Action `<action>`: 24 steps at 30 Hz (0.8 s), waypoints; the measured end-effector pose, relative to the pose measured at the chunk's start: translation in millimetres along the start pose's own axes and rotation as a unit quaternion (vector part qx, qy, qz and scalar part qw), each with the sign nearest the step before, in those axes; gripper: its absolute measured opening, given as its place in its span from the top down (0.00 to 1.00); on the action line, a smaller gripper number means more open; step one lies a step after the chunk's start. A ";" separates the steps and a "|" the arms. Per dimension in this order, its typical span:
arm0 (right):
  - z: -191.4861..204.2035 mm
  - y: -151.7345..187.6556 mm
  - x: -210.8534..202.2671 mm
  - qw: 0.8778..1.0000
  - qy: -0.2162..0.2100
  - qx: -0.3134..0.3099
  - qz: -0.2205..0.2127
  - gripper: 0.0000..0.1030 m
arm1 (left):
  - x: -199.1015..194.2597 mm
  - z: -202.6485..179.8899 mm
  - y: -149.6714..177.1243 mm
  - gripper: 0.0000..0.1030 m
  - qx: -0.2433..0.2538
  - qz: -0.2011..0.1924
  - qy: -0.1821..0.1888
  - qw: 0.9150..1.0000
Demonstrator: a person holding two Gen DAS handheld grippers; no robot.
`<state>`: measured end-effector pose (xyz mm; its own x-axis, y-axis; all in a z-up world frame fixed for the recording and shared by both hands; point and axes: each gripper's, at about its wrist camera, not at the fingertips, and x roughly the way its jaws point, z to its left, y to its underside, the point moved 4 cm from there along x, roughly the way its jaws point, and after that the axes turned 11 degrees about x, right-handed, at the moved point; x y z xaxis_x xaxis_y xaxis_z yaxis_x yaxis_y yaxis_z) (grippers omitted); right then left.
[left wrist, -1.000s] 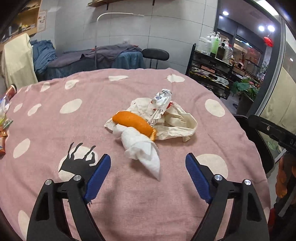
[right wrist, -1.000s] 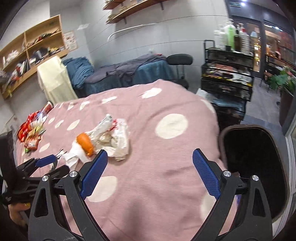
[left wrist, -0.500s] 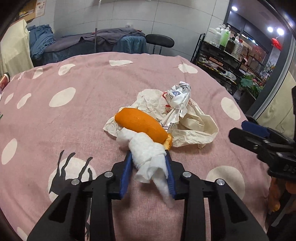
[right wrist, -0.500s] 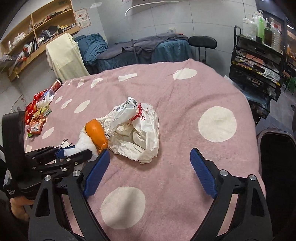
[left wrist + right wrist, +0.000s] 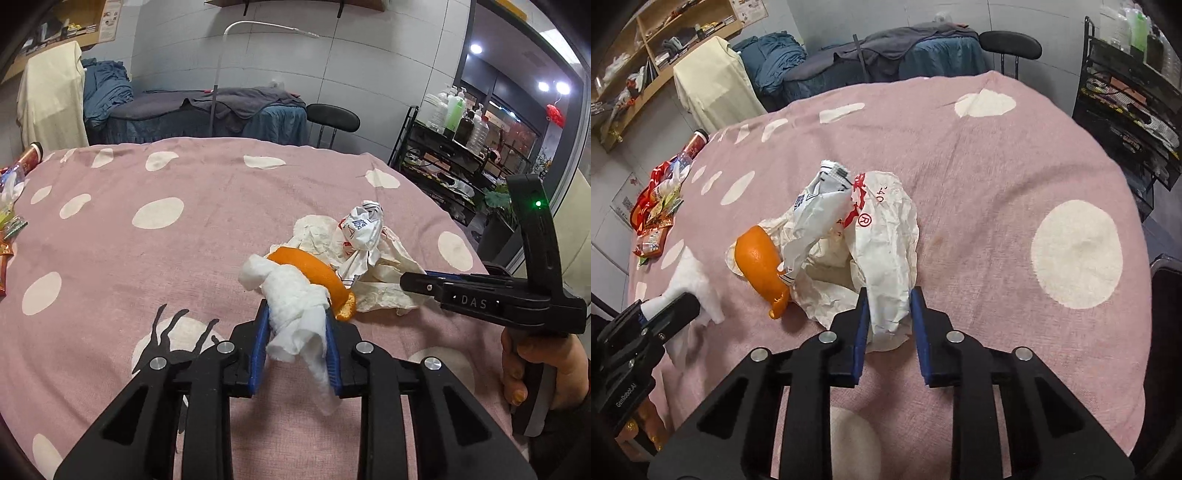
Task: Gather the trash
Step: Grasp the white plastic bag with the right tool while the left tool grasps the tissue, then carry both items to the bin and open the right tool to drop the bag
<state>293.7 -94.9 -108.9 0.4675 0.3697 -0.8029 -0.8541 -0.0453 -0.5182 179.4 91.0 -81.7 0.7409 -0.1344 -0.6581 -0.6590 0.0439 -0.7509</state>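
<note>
Both of your grippers have just closed, the left gripper (image 5: 295, 343) pinching the white tissue (image 5: 291, 295) and the right gripper (image 5: 888, 317) the crumpled wrapper (image 5: 882, 236), so the tabletop litter lifts away together.

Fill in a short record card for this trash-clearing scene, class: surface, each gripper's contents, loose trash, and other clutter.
Surface: pink polka-dot cloth over the table
Left gripper: jaws just closed, shut on the white tissue
Right gripper: jaws just closed, shut on the crumpled paper wrapper
Loose trash: orange peel beside the tissue, against the wrapper; a printed white wrapper on top of the pile
Other clutter: snack packets at the cloth's far left edge
</note>
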 end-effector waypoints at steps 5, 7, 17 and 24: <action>-5.2 3.5 -37.6 0.997 0.026 -0.008 -0.073 0.80 | -7.9 -13.5 -3.6 0.74 0.006 -0.022 0.017 1.000; -8.0 4.8 -51.0 0.995 0.035 -0.009 -0.095 0.81 | -11.7 -18.4 -5.2 0.74 0.008 -0.031 0.022 0.999; -44.1 17.3 -121.5 0.981 0.069 0.013 -0.181 0.82 | -20.0 -61.4 -14.3 0.74 0.041 -0.053 0.060 0.996; -79.5 24.8 -154.1 0.973 0.083 0.050 -0.208 0.83 | -20.0 -97.3 -21.9 0.74 0.070 -0.064 0.087 0.992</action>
<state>218.6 -226.8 -21.4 0.8008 0.1820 -0.5706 -0.5972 0.1693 -0.7840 166.3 -3.6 -46.7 0.7756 -0.3152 -0.5468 -0.5279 0.1509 -0.8358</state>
